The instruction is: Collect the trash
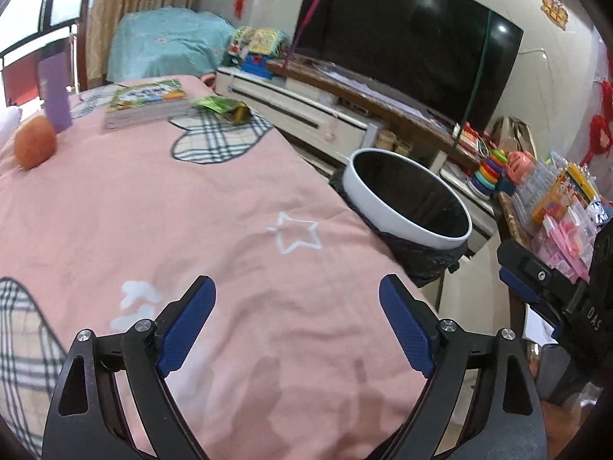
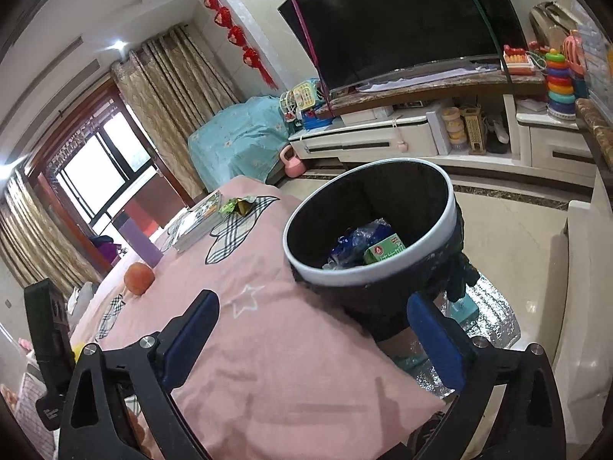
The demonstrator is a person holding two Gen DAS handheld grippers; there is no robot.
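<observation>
A white-rimmed trash bin (image 1: pixel 406 199) lined with a black bag stands beside the pink-covered bed (image 1: pixel 191 211). In the right wrist view the bin (image 2: pixel 367 276) holds a green carton (image 2: pixel 384 253) and blue plastic wrapping (image 2: pixel 360 239). A crumpled green and gold wrapper (image 1: pixel 224 108) lies on the bed's far end by the books; it also shows in the right wrist view (image 2: pixel 238 204). My left gripper (image 1: pixel 297 299) is open and empty over the bed. My right gripper (image 2: pixel 312 316) is open and empty, near the bin's front rim.
A stack of books (image 1: pixel 147 103), an orange fruit (image 1: pixel 35 146) and a purple box (image 1: pixel 55 90) rest on the bed. A TV (image 1: pixel 406 34) on a long cabinet (image 1: pixel 306 111), toys (image 1: pixel 494 170) and a side shelf (image 1: pixel 555 211) stand beyond the bin.
</observation>
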